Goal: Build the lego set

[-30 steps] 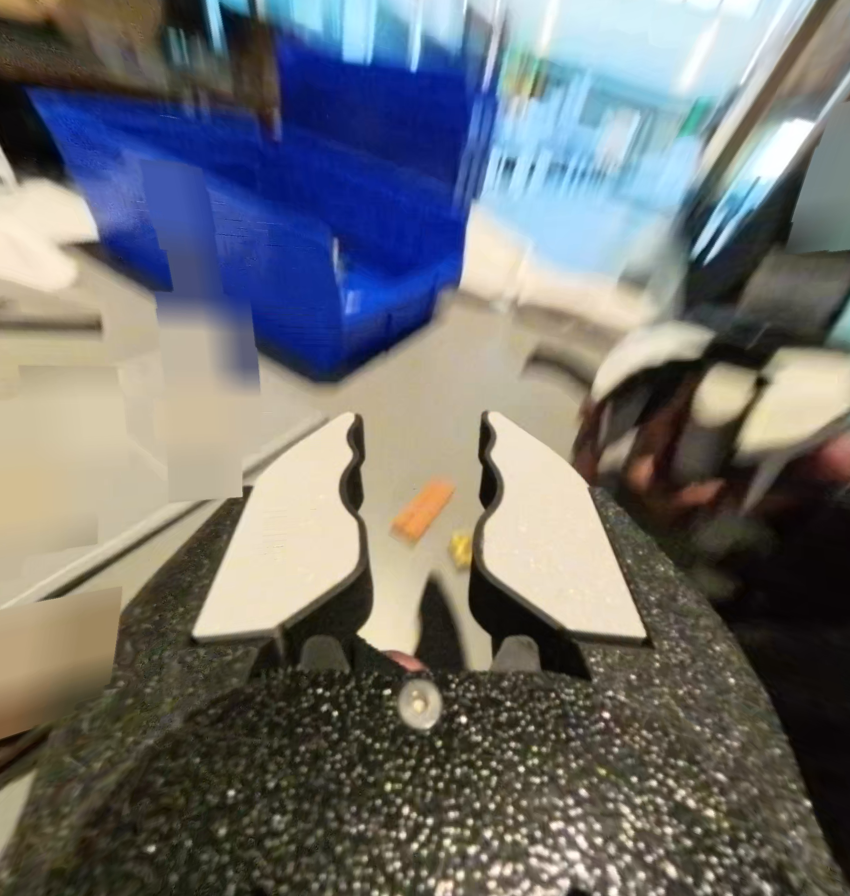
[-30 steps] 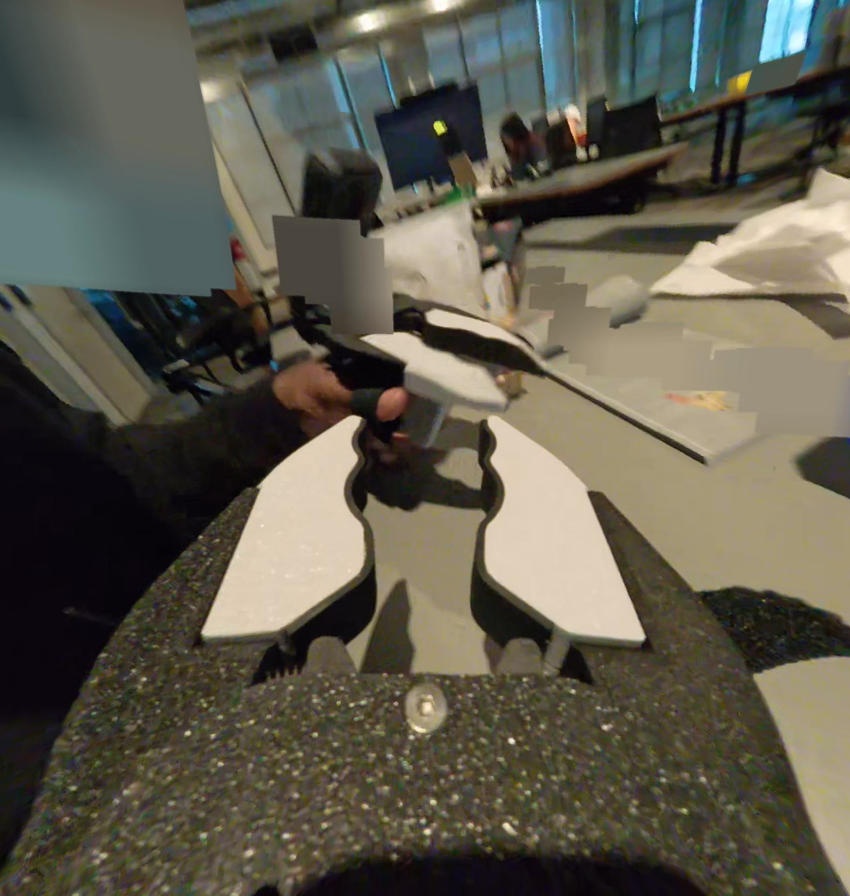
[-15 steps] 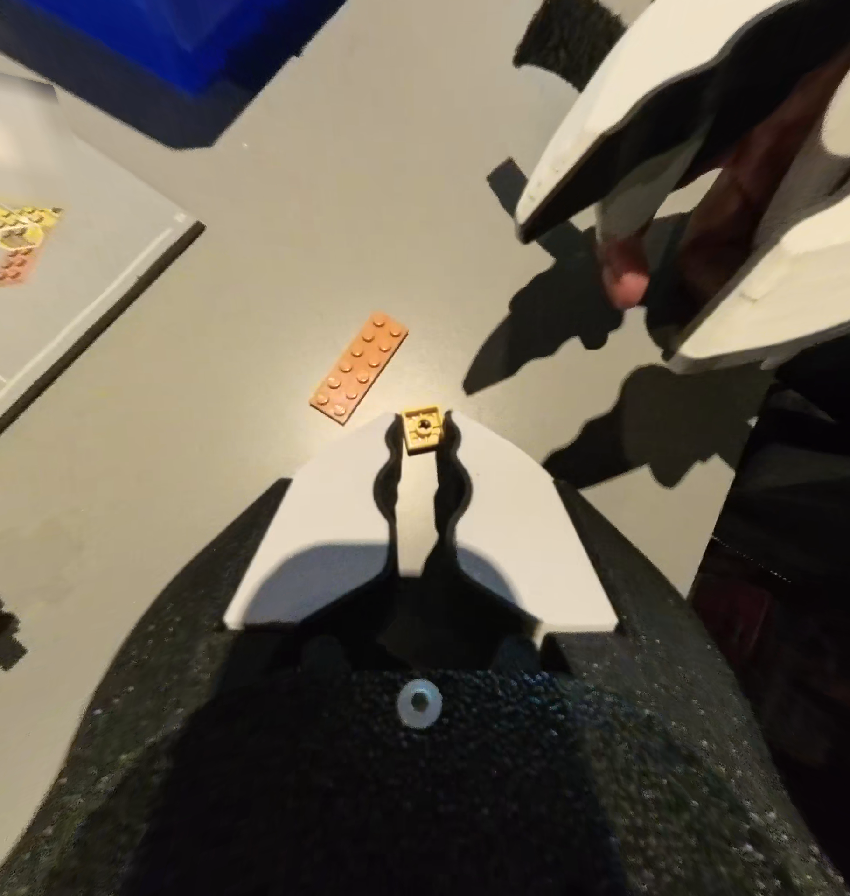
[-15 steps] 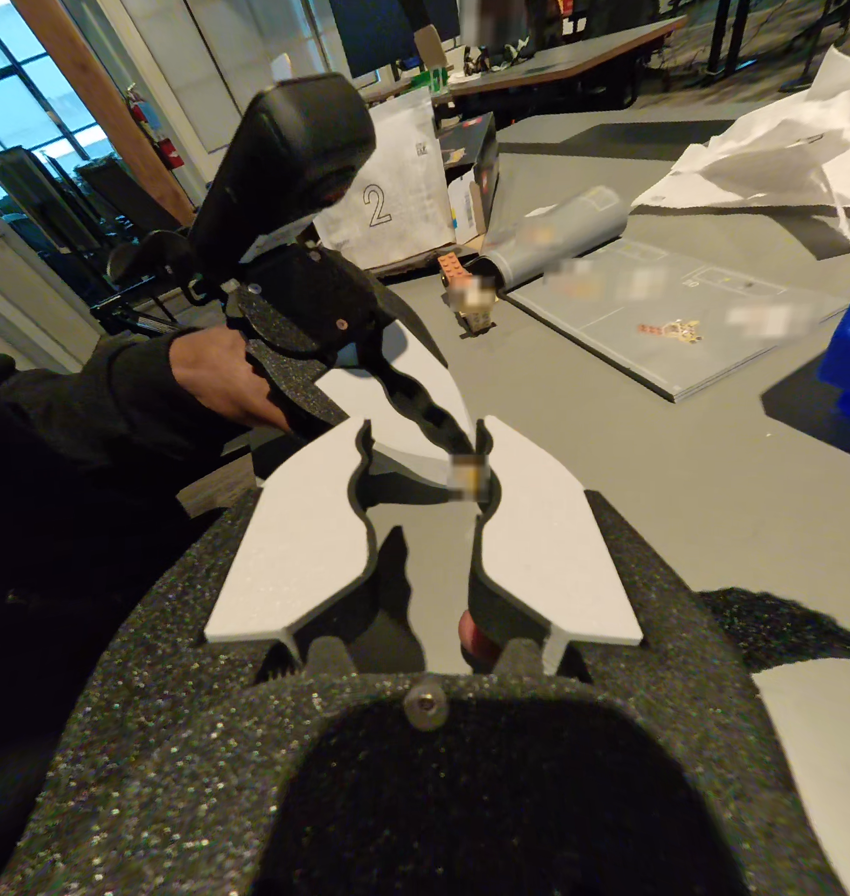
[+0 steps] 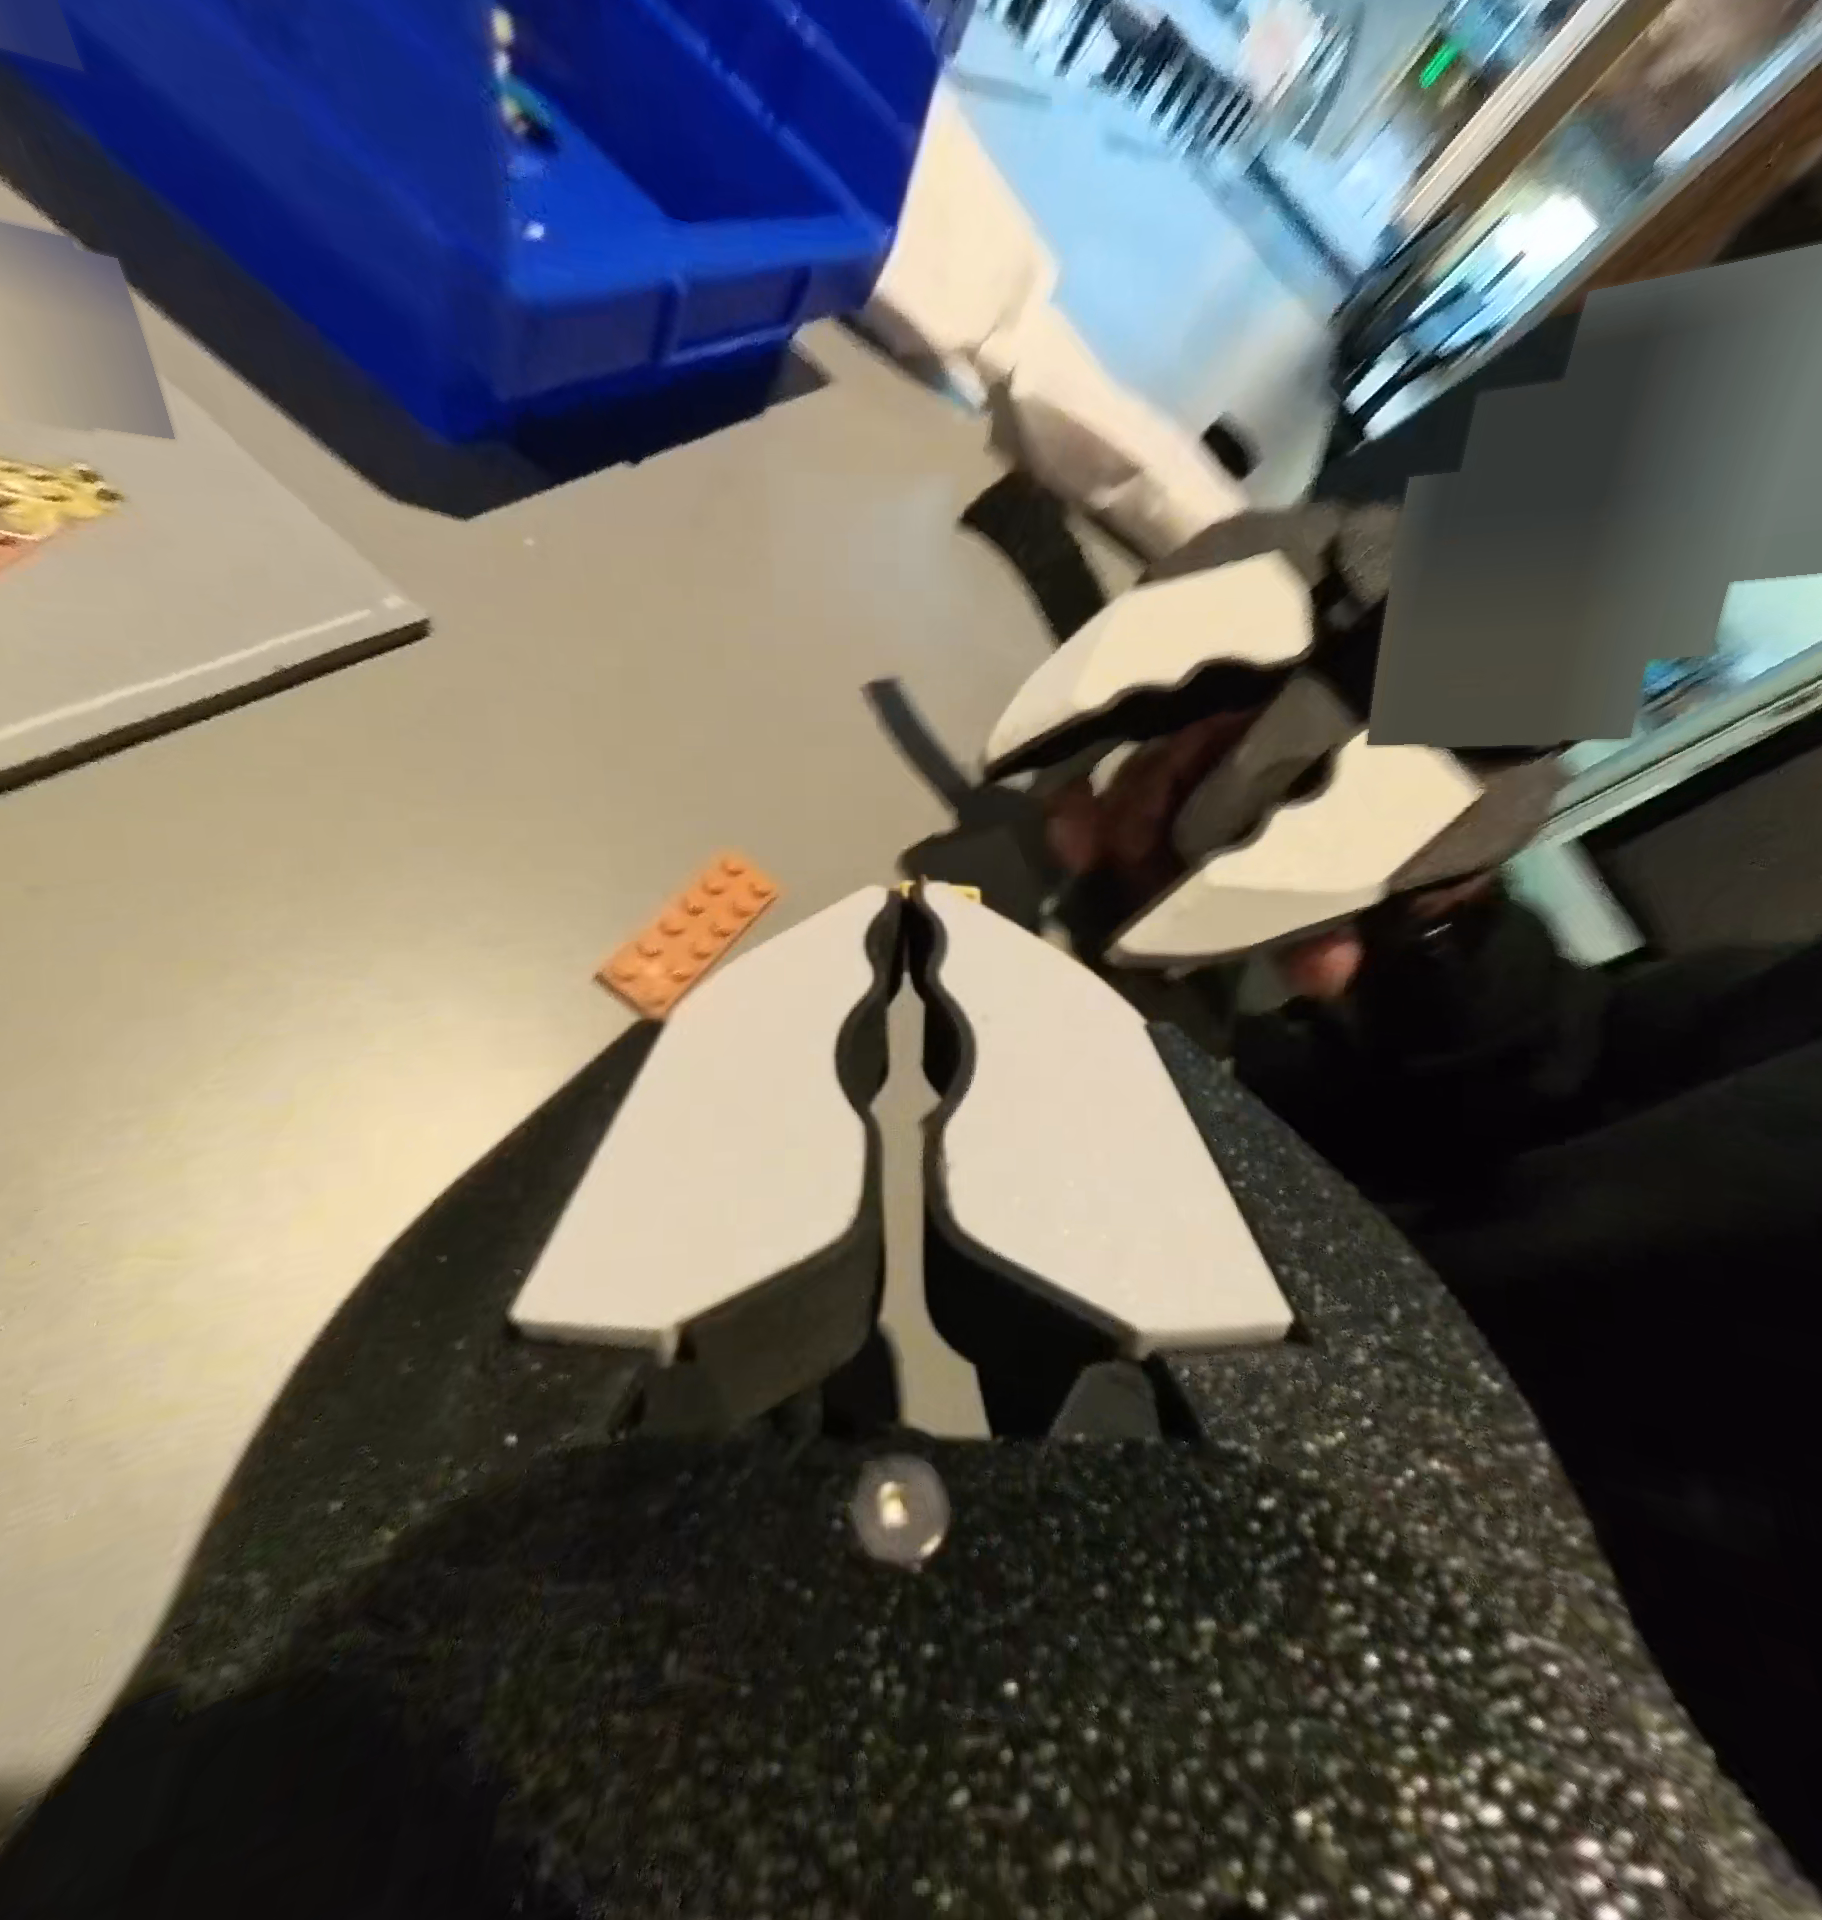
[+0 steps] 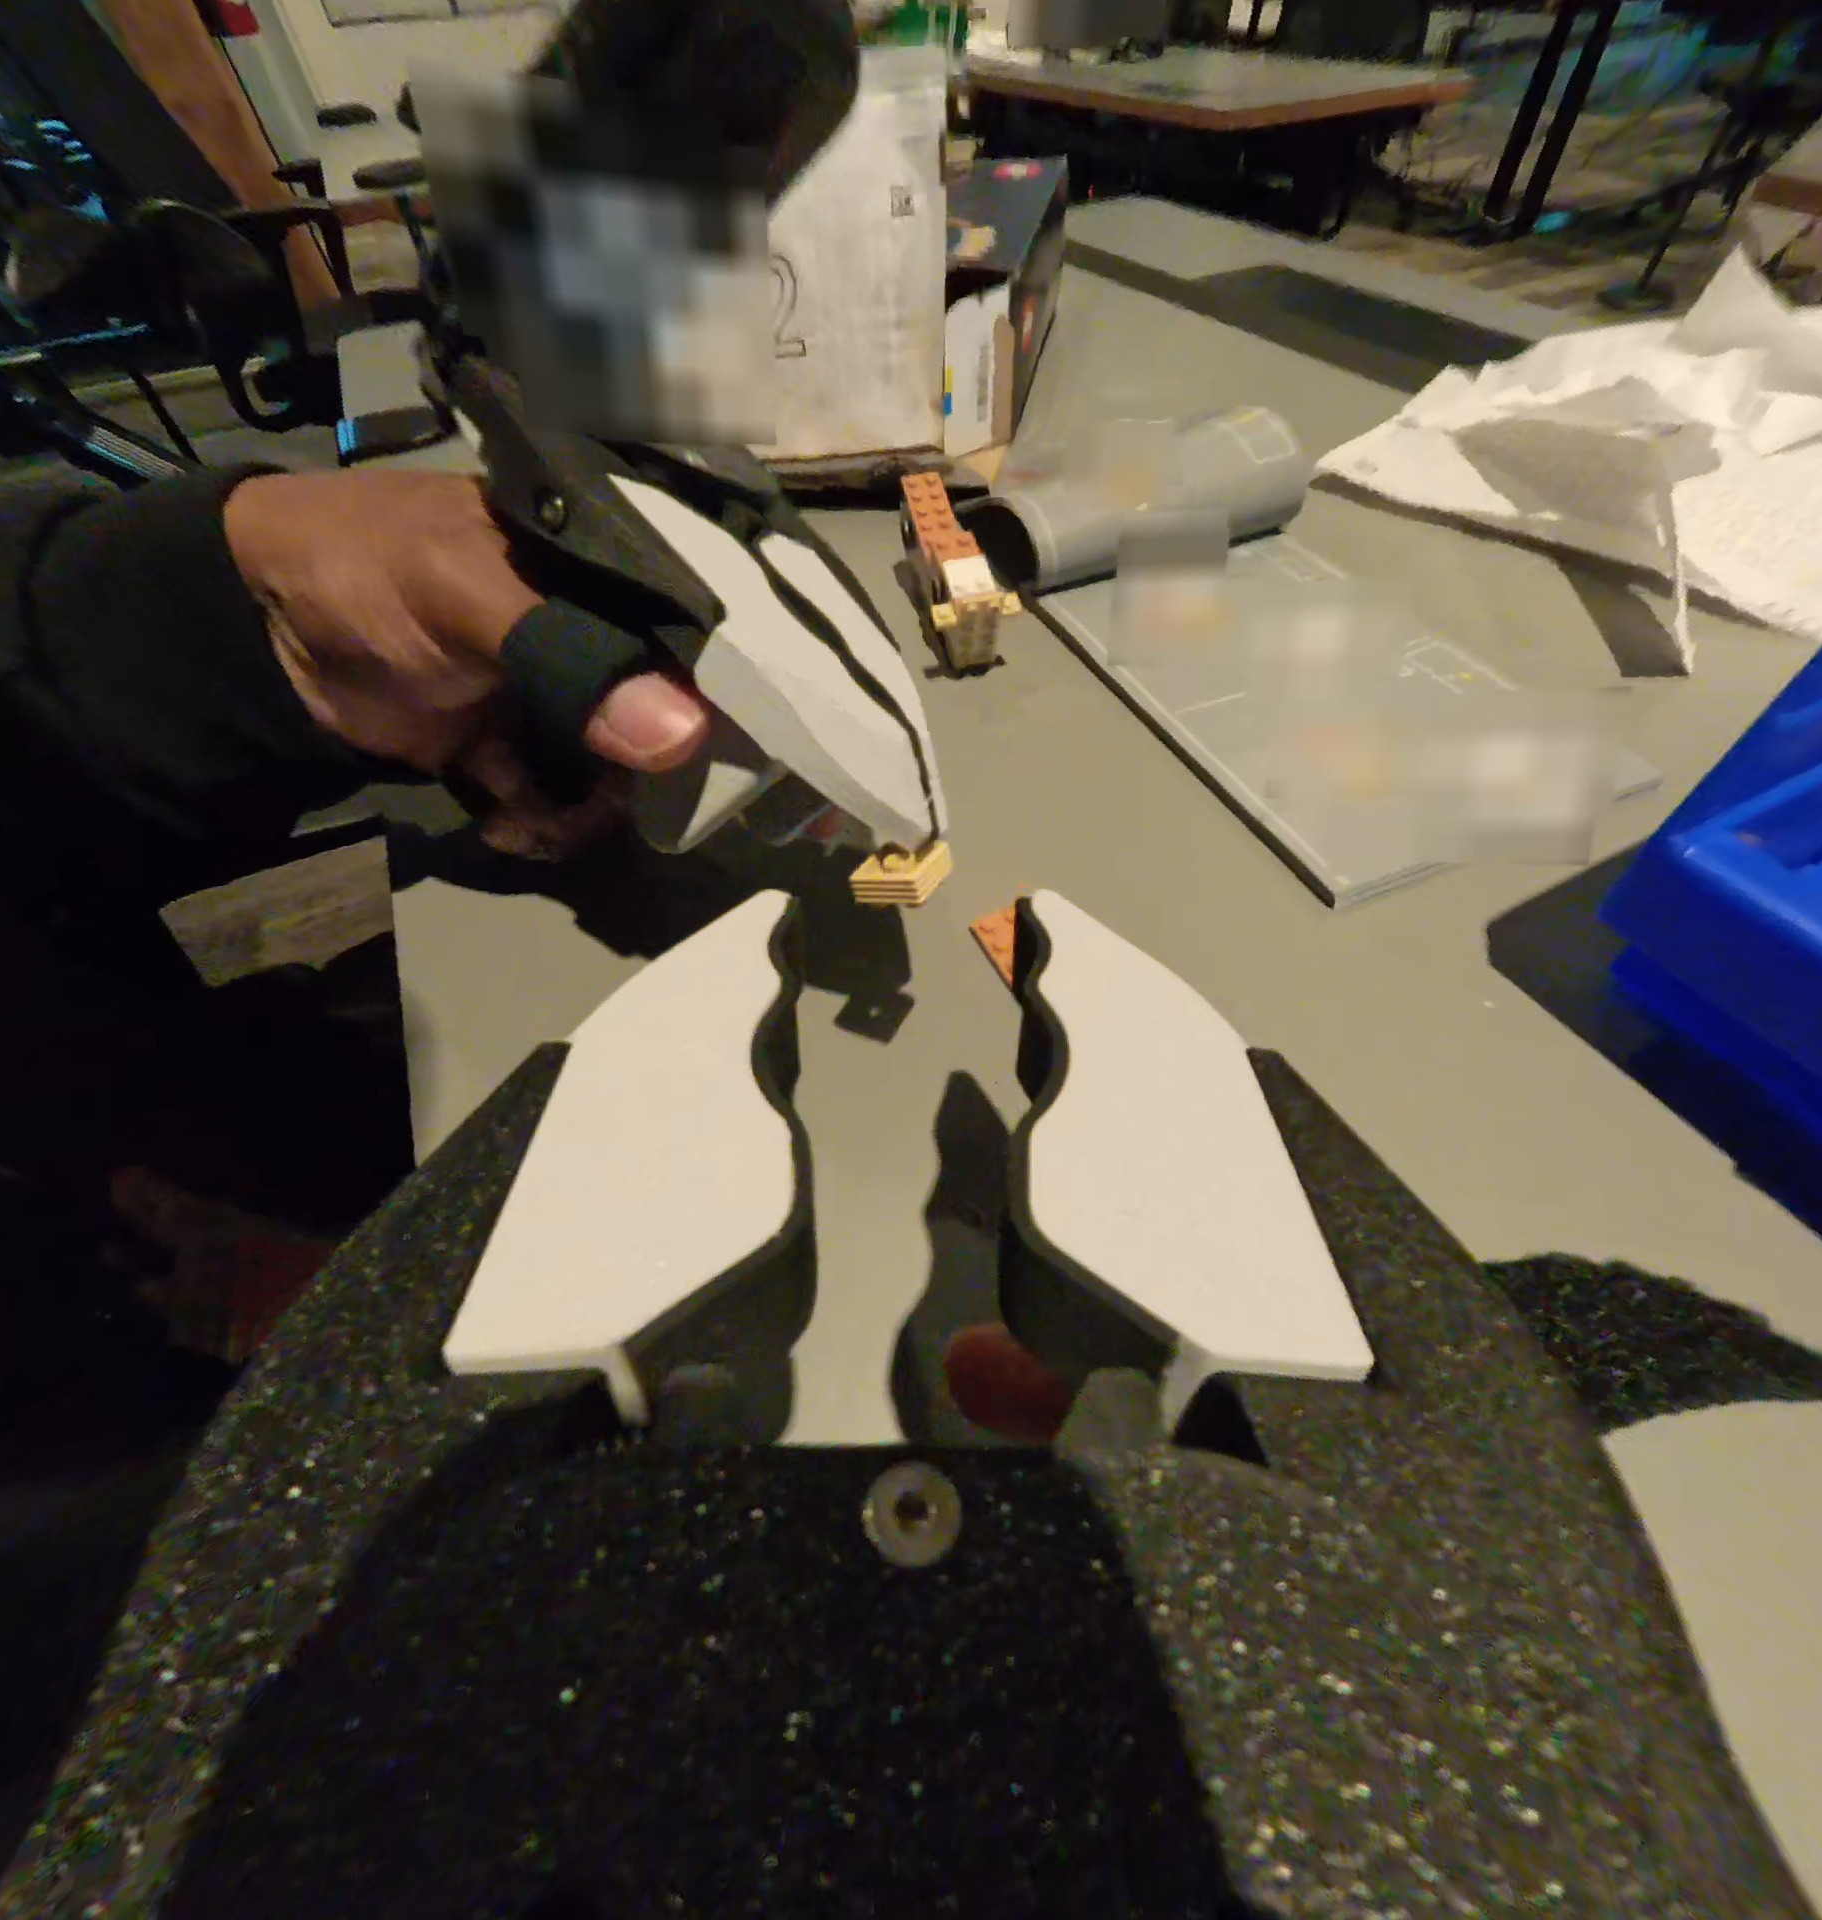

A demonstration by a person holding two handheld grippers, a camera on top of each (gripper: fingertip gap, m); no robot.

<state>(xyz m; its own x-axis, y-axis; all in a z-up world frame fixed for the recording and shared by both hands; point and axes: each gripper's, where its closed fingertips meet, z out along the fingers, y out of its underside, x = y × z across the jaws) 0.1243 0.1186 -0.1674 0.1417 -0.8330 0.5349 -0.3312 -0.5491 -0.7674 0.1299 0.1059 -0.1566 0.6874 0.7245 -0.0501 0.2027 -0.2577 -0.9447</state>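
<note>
My left gripper (image 5: 912,902) is shut on a small tan square lego piece (image 5: 951,889), held clear of the table. The right wrist view shows that piece (image 6: 900,875) hanging from the left gripper's tips (image 6: 922,826) above its shadow. An orange lego plate (image 5: 691,945) lies flat on the grey table just left of the left fingers; its corner (image 6: 993,927) peeks out beside my right gripper's right finger. My right gripper (image 6: 912,909) is open and empty, just short of the tan piece. It shows open in the left wrist view (image 5: 1058,857).
A blue bin (image 5: 533,218) stands at the back left, and at the right edge in the right wrist view (image 6: 1759,935). An open instruction booklet (image 6: 1354,717) lies on the table. A small partly built lego model (image 6: 954,582) stands by it. White crumpled bags (image 6: 1634,457) lie far right. Left and right tips are no more than a few centimetres apart. The orange lego plate (image 5: 691,945) lies around 5 cm away from my left fingertips.
My left gripper closed on the tan piece and lifted it off the table. The view tilted up from looking straight down. My right gripper stayed open, close by.
</note>
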